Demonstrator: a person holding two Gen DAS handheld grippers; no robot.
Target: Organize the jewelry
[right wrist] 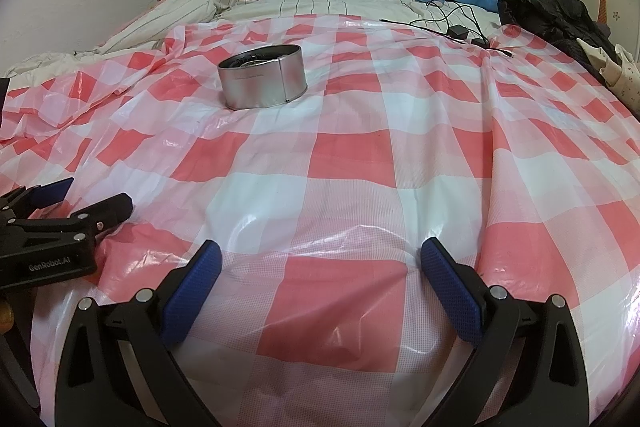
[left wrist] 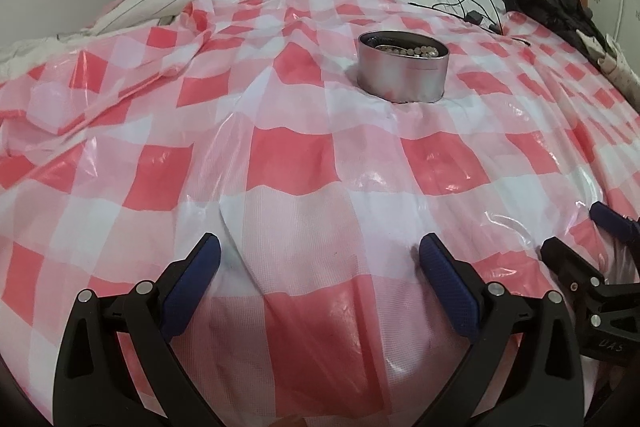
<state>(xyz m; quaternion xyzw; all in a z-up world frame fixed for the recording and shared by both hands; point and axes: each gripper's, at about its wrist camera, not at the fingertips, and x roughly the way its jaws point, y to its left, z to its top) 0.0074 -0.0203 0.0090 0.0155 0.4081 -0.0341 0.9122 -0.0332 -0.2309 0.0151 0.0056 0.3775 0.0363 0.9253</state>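
Left wrist view
Container: a shallow oval silver metal tin point(left wrist: 401, 67) stands upright on the red-and-white checked plastic sheet point(left wrist: 292, 163) over the bed, well ahead of the fingers and towards the headboard edge.
Contents: pale round beads point(left wrist: 416, 51) lie inside; lid off.
Left gripper point(left wrist: 320, 259): fingers spread wide, holding nothing, low over the sheet near the foot edge.

Right wrist view
Right gripper point(right wrist: 321, 263): fingers also wide and empty, just beside the left gripper.
Tin axis: the oval's long axis runs roughly across the bed, left to right; the opening faces up and a vertical seam point(right wrist: 285, 79) faces this camera.
Loose jewelry: none visible on the sheet.
Step, as I judge it: reaching for the tin.
Doing it well: close across the short axis, steady the wall first since the slick sheet may let it slide, and keep it level so the beads stay in.
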